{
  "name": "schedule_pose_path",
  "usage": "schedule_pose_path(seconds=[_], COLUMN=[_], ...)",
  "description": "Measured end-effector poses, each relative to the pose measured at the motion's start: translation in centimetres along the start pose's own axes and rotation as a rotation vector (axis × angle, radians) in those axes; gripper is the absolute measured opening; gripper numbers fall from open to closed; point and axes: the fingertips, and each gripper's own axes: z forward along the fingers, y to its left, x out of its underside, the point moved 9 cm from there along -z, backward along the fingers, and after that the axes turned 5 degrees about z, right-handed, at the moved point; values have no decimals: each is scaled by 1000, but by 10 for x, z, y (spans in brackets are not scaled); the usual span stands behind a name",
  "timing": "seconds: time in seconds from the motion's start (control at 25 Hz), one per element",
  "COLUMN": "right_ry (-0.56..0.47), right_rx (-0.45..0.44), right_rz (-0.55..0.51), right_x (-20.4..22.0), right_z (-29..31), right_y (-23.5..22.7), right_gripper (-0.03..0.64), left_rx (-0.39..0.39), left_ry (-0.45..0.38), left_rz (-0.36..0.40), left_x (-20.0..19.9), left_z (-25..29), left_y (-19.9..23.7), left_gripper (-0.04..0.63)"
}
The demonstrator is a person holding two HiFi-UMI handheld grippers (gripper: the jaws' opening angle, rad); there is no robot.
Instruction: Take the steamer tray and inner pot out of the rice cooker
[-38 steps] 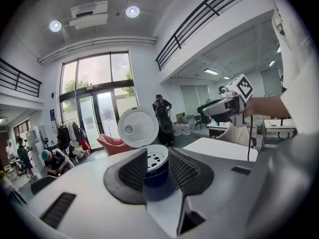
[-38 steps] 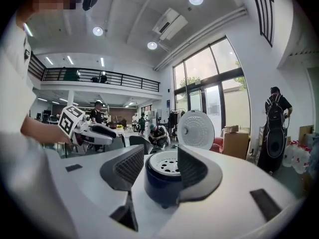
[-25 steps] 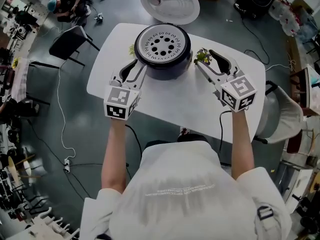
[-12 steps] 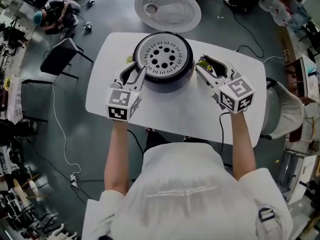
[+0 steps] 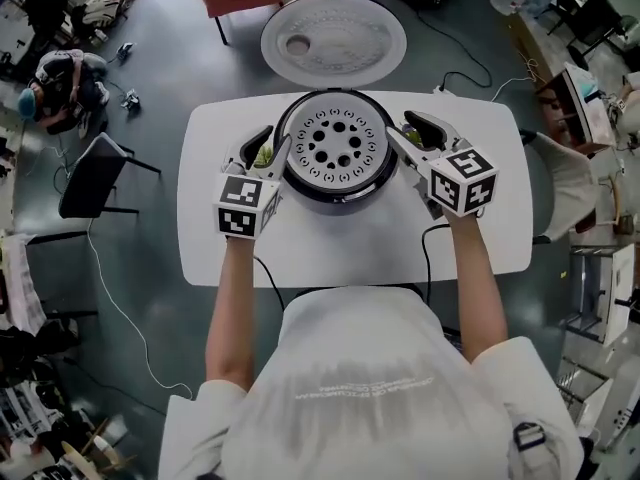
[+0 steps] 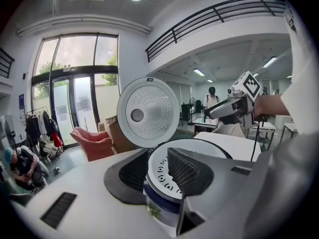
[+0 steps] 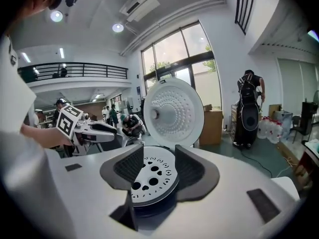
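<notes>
White rectangular table with rounded corners (image 5: pixel 480 228) carries a dark round rice cooker (image 5: pixel 336 192) near its far edge. The cooker's round white lid (image 5: pixel 333 40) stands swung open behind the cooker, its dimpled inner face exposed. A white perforated steamer tray (image 5: pixel 337 148) sits level in the cooker's mouth. The inner pot lies beneath the tray and is hidden by it.

The left gripper (image 5: pixel 278 136) rests at the cooker's left side. In the left gripper view its jaws stand apart (image 6: pixel 158 163): one textured dark pad lies outside the cooker wall and the other reaches over the tray (image 6: pixel 160 176), so the rim sits between them. Whether either pad touches the rim cannot be told.

The right gripper (image 5: pixel 400 125) mirrors it at the cooker's right side. In the right gripper view its jaws are likewise spread (image 7: pixel 155 171), and the tray's edge (image 7: pixel 149 180) lies between the two pads without a visible clamp. The open lid (image 7: pixel 174 112) rises just beyond.

Each gripper carries a cube with square markers, left (image 5: pixel 243 206) and right (image 5: pixel 464 178), just ahead of the person's bare forearms. A small green item (image 5: pixel 264 155) lies on the table beside the cooker, between the left gripper's jaws in the head view.
</notes>
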Motion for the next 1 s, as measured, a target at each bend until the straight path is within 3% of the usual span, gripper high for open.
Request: schedule_pose_path(seconds=[0.16,0.4,0.8,1.0], right_ry=[38,112,170,214], right_rx=[71,92,116,138], right_rz=[46,64,84,81], right_x=[11,24,35,41], right_z=[13,38,51,60], right_y=[-4,-5,-18,-27], right_gripper=[227,241,253,282], left_rx=[49,123,137,134], left_ry=[20,86,182,241], left_rz=[-4,12,25,50], left_x=[5,17,33,36], left_z=[19,50,75,85], left_y=[8,15,16,13], left_gripper=[135,158,189,238])
